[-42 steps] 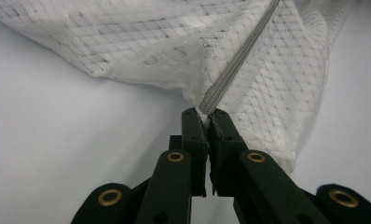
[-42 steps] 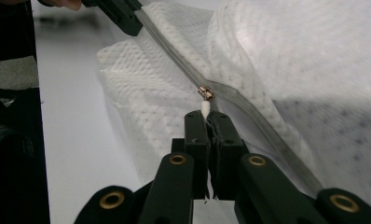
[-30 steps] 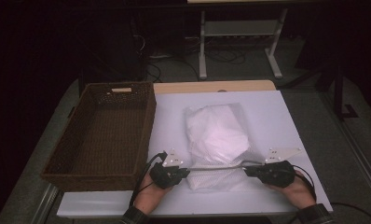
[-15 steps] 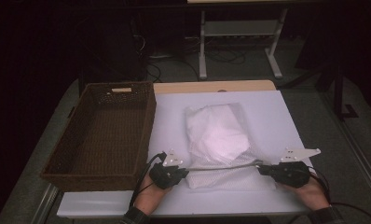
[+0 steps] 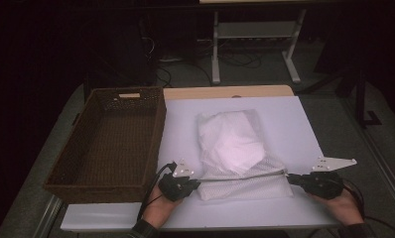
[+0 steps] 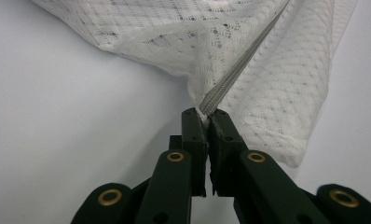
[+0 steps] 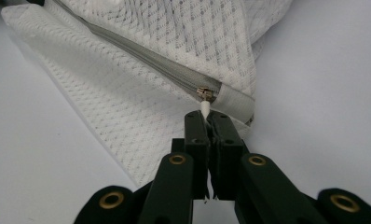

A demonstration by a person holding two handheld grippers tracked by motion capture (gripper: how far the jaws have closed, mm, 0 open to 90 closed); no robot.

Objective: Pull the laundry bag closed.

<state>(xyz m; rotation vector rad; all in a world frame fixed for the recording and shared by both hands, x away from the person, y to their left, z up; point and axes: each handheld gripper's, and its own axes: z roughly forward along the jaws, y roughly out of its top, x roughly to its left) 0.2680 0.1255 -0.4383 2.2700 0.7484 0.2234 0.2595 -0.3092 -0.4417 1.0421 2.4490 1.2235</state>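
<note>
A white mesh laundry bag (image 5: 232, 144) lies on the pale table, stuffed with something white, with a grey zipper (image 5: 245, 177) along its near edge. My left gripper (image 5: 194, 183) is shut on the bag's left corner at the zipper's end (image 6: 207, 105). My right gripper (image 5: 291, 177) is shut on the white zipper pull (image 7: 204, 108), which sits at the right end of the zipper (image 7: 141, 58). The slider (image 7: 205, 94) rests against the bag's end tab. The zipper is stretched taut between the two grippers.
A dark wicker basket (image 5: 111, 141) stands empty at the left of the table, close to my left hand. A wooden strip (image 5: 225, 92) runs along the table's far edge. Beyond it stands a metal shelf frame (image 5: 255, 44) on the floor.
My right gripper has moved to the right along the bag's near edge with the zipper pull. The left gripper has stayed where it was, holding the corner.
</note>
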